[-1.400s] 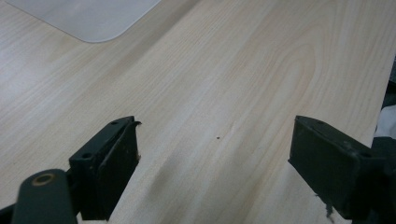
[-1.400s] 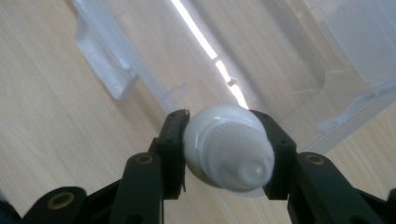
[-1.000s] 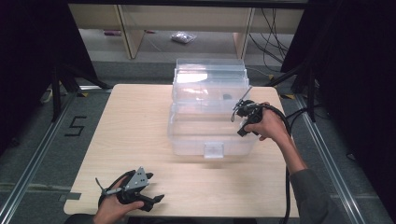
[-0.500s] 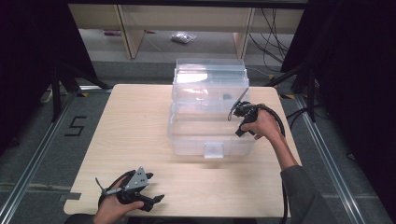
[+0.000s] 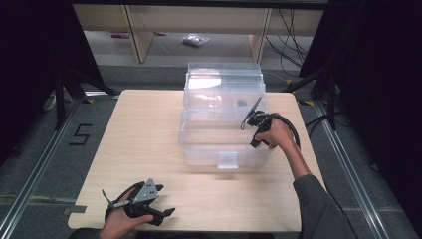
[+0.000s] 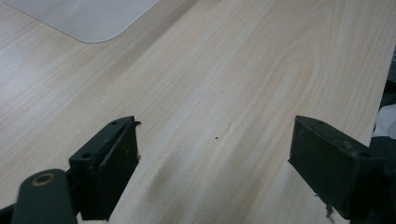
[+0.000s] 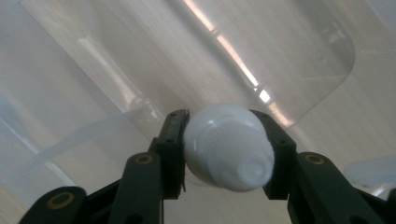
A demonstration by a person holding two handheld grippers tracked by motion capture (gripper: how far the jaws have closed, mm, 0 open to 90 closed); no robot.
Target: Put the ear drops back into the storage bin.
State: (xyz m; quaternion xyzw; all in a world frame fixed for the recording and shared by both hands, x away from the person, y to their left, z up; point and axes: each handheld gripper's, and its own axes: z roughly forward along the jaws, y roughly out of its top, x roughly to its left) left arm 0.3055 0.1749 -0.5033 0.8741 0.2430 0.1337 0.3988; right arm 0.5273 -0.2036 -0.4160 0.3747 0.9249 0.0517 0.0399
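Right hand-held gripper (image 5: 253,125) clamped on a white bulb-shaped object (image 7: 227,147), smooth, rounded, tapering to a blunt nose that points toward the camera riding on that gripper; both black pads press its sides, no gap visible. Exact identity of the object unclear — white plastic, possibly a bottle or cap end.

Change over the last second, from the high view: the right hand has come down and slightly toward the near side of the clear plastic storage bin (image 5: 224,119). A second ago the gripper sat higher, level with the bin's right rim; now it is lower, just inside or at that rim, with the trailing cable looping behind the wrist. Grip on the white object unchanged across all three frames.

Right gripper view: clear bin wall and rounded bin floor (image 7: 224,56) directly beyond the held object, with light wood showing through.

Left hand-held gripper (image 5: 149,208) at the near left of the counter (image 5: 139,144), jaws spread wide over bare wood, nothing between them. No shift in its position.

Judgement: this reads as a lowering stroke to place the white object in the bin. Object is over the bin floor but not yet resting on it; release not yet due. Next need: a little more descent, then opening
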